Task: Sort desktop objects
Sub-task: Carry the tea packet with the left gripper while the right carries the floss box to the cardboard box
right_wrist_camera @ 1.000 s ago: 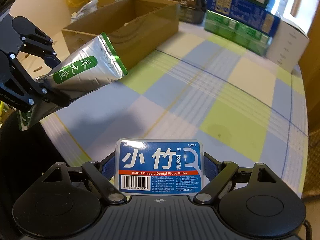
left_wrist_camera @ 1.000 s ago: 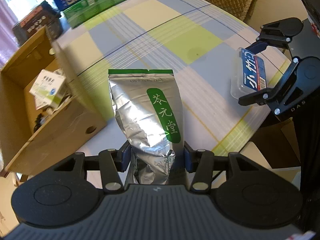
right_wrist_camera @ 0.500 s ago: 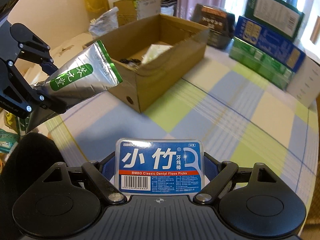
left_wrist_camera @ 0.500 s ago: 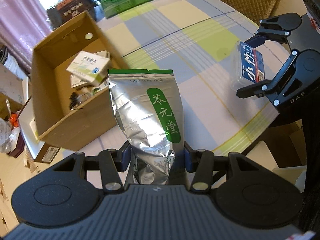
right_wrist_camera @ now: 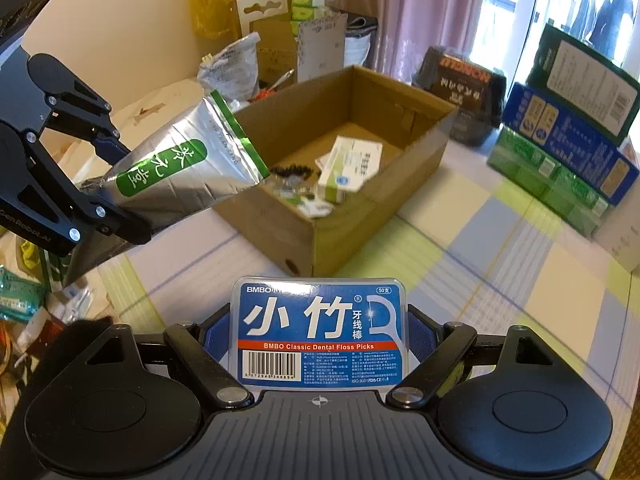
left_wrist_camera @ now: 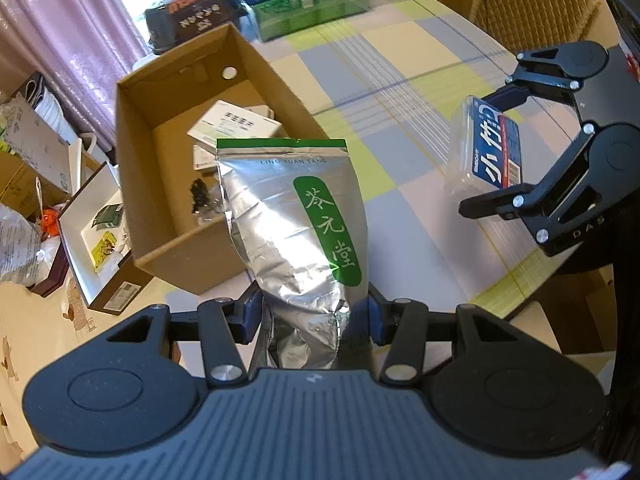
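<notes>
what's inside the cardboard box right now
Inside the cardboard box lie a white-and-green carton, small flat packets and a black beaded item. The silver pouch covers the near-left corner.

Crinkled shiny foil pouch (left_wrist_camera: 288, 216); glossy clear plastic floss box (right_wrist_camera: 320, 332); matt cardboard box (left_wrist_camera: 160, 184); checked tablecloth (left_wrist_camera: 400, 92).

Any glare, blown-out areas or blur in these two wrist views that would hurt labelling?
Left wrist view: the silver pouch in the left gripper throws crinkled glare, its green label still readable; the window at top is blown out; the table's edges bow from fisheye. Right wrist view: the window at upper right is washed out, the stacked boxes look smeared, and the floss pick box in the right gripper is sharp.
</notes>
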Demonstrator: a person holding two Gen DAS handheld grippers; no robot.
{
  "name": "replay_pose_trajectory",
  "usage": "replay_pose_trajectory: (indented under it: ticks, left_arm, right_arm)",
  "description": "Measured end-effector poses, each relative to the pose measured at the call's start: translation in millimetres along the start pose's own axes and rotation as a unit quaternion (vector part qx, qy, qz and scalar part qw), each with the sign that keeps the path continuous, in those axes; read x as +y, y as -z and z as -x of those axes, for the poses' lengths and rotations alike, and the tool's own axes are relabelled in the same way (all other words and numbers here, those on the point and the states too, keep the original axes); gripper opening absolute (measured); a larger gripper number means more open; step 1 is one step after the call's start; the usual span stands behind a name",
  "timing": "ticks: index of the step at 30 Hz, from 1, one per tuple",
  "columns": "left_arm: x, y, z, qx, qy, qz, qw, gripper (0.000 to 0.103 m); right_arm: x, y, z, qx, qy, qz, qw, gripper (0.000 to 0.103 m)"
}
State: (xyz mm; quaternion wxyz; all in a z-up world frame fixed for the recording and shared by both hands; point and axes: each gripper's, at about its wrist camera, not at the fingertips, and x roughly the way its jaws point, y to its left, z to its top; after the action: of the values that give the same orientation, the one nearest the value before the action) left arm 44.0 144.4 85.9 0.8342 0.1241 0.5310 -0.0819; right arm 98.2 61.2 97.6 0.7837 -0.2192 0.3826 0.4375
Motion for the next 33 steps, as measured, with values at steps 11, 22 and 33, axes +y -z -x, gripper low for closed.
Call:
replay_pose_trajectory:
  ticks: [11, 22, 33]
  left_arm:
    - [43, -18, 13, -0.011, -0.007, 0.034, 0.9993, 0.045]
    - [79, -39, 20, -0.024, -0.018, 0.056, 0.998, 0.045]
    - [95, -47, 2, -0.02, -0.009, 0.067, 0.9975, 0.045]
  right_arm:
    - [7, -44, -5, -0.02, -0.001, 0.0, 1.0, 0.083]
    - [13, -75, -15, -0.031, -0.002, 0.007, 0.999, 0.083]
    - [2, -90, -33, -0.028, -0.002, 0.001, 1.0, 0.083]
